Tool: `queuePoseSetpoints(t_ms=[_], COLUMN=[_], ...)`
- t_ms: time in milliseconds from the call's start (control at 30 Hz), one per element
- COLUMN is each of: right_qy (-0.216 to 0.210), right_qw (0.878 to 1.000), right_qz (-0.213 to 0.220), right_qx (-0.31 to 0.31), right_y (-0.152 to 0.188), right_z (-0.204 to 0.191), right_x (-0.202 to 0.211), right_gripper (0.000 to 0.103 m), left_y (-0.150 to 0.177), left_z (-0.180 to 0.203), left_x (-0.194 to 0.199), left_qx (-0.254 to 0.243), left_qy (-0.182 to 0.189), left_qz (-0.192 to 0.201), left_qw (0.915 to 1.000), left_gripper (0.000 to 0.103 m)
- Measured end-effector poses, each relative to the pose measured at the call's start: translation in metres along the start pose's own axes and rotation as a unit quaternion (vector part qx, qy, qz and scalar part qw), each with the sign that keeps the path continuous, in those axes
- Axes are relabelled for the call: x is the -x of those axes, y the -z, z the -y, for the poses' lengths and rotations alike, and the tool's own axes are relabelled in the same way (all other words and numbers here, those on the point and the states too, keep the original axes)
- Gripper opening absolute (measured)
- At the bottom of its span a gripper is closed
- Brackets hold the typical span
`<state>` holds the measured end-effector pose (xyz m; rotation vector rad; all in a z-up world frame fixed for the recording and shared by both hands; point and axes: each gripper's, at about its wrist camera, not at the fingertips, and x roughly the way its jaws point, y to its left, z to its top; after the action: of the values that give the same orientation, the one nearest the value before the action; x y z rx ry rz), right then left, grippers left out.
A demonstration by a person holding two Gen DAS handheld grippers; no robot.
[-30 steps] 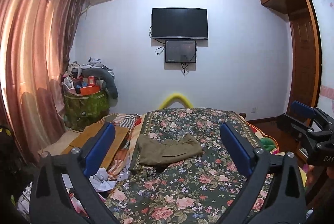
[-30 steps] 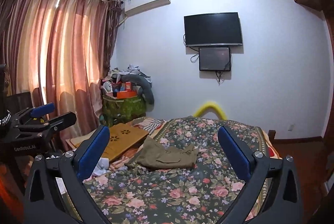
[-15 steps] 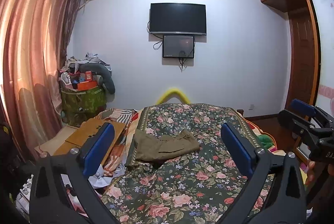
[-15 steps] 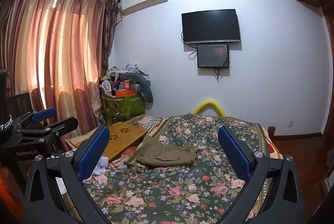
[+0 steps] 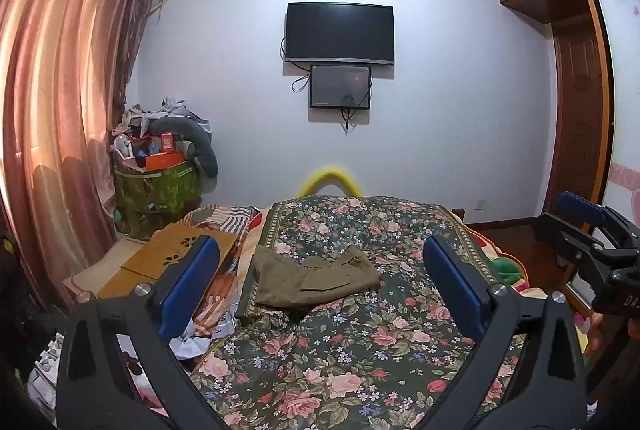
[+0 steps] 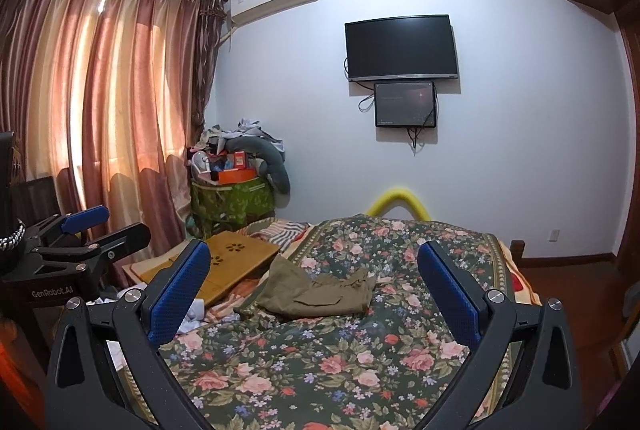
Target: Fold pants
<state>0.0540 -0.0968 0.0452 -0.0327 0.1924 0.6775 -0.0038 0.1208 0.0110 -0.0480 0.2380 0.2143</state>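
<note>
The left wrist view showed the bed with the pants lying rumpled on its far left part, long axis across the bed, not yet neatly folded. The left gripper and right gripper were both spread apart, empty, well short of the pants.

home bedroom, floral bed, wall tv (off), curtains

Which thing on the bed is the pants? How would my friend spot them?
Find the big bed with the dark flowery blanket. The pants lie crumpled near its far left edge, beside the wooden lap table. They are the only plain olive-brown cloth there, with no flowers.
</note>
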Motion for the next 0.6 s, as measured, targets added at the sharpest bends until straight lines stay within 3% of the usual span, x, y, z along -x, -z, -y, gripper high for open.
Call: queuePoseSetpoints(t_ms=[600], right_qy=[0.002], right_qw=[1.000], right_qz=[-0.001], right_qx=[-0.009], right_y=[0.0010], right_z=[0.0035], right_x=[-0.0005], right_gripper=[0.103], left_y=[0.0016], left_z=[0.0046], left_x=[-0.0064], left_qx=[-0.001], left_qy=[0.005], left_qz=[-0.002], left_qw=[1.0000], left_gripper=[0.103])
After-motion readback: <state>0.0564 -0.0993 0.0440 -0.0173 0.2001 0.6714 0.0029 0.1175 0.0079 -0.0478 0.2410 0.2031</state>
